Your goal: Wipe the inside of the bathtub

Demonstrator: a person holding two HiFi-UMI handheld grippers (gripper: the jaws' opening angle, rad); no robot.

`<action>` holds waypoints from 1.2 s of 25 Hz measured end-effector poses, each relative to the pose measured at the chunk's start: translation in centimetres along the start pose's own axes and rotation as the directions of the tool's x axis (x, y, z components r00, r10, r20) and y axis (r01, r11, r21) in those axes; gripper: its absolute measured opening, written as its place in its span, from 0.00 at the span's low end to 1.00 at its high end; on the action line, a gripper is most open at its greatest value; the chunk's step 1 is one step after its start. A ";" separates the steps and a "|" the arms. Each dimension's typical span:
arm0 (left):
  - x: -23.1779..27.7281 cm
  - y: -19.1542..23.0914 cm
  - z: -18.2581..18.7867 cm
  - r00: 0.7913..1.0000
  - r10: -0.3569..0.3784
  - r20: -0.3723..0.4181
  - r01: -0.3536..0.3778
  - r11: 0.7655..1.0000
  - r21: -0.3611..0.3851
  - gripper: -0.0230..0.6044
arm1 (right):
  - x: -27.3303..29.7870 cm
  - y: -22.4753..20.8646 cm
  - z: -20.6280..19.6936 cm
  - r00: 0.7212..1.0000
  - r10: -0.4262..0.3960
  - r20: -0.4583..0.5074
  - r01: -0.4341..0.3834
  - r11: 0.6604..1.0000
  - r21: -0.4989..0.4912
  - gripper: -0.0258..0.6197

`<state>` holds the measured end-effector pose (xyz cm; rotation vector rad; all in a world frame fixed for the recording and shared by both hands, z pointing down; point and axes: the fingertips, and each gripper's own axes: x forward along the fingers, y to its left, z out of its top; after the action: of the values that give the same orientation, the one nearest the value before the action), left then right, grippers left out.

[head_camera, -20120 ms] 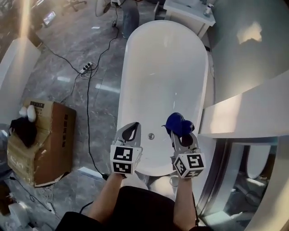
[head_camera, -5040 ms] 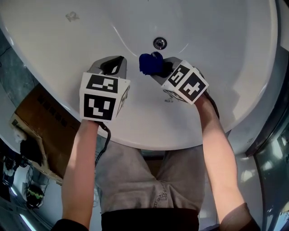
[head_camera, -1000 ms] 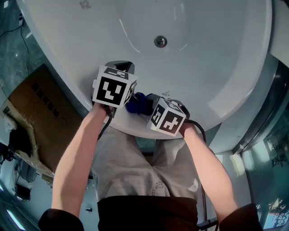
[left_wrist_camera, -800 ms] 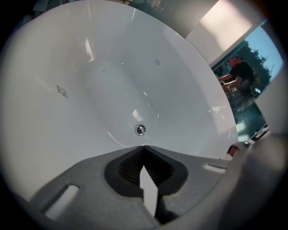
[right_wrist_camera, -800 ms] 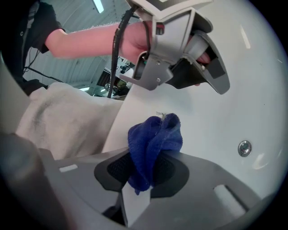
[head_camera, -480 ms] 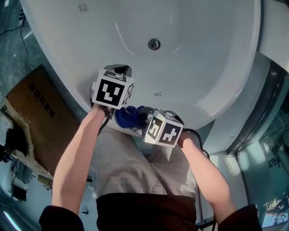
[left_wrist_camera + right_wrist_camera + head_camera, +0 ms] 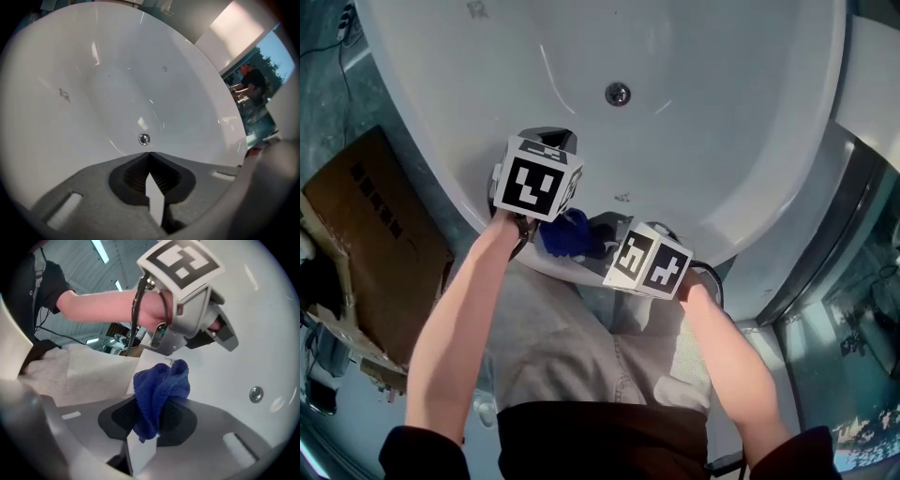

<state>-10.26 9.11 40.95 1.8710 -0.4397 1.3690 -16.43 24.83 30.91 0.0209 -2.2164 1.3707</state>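
brown cardboard box [image 7: 366, 244] beside white glossy bathtub [image 7: 750, 122] | round metal drain [image 7: 618, 93] ahead | left tongs [image 7: 149, 157] clenched, empty | right tongs [image 7: 152, 404] grasping blue terry cloth [image 7: 161, 385] (at near rim)

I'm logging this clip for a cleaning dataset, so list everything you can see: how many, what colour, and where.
bathtub: one, white, fills the top of the head view
drain: one, chrome, on the tub's bottom
cloth: one, blue, bunched at the tub's near rim
cardboard box: one, brown, on the floor left of the tub
floor: grey stone, left of the tub
bystander: one, dark top, far beyond the tub
left gripper: one, grey, jaws together, empty, at the near rim
right gripper: one, grey, jaws closed on the cloth
forearms: two, bare
shorts: one pair, light grey
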 end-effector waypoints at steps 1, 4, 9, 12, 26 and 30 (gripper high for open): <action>0.0 0.3 0.1 1.000 0.001 0.006 -0.001 1.000 -0.008 0.04 | -0.5 -0.7 0.2 1.000 -0.018 0.014 0.017 1.000 0.009 0.19; 0.1 1.0 0.5 1.000 0.009 0.025 -0.008 1.000 -0.028 0.04 | -2.4 -3.1 0.4 0.996 -0.080 0.040 0.078 0.996 0.040 0.19; 0.5 1.6 1.2 0.998 0.000 0.057 0.004 0.997 -0.076 0.04 | -6.9 -9.0 0.1 0.973 -0.226 0.035 0.224 0.973 0.059 0.19; 1.3 1.8 1.4 0.998 -0.016 0.068 0.023 0.995 -0.096 0.04 | -9.1 -12.6 -0.3 0.952 -0.305 -0.006 0.305 0.951 0.052 0.19; 8.0 2.2 -0.3 0.996 -0.036 0.083 0.053 0.976 -0.209 0.04 | -7.9 -25.7 -4.7 0.900 -0.397 -0.180 0.402 0.916 -0.008 0.19; 9.6 2.2 -1.0 0.997 -0.041 0.061 0.053 0.976 -0.213 0.04 | -6.0 -29.2 -6.5 0.875 -0.427 -0.230 0.427 0.903 -0.053 0.19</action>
<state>-8.92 9.92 50.69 1.7345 -0.5461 1.1904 -0.34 14.55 54.64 0.3137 -1.8686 1.0642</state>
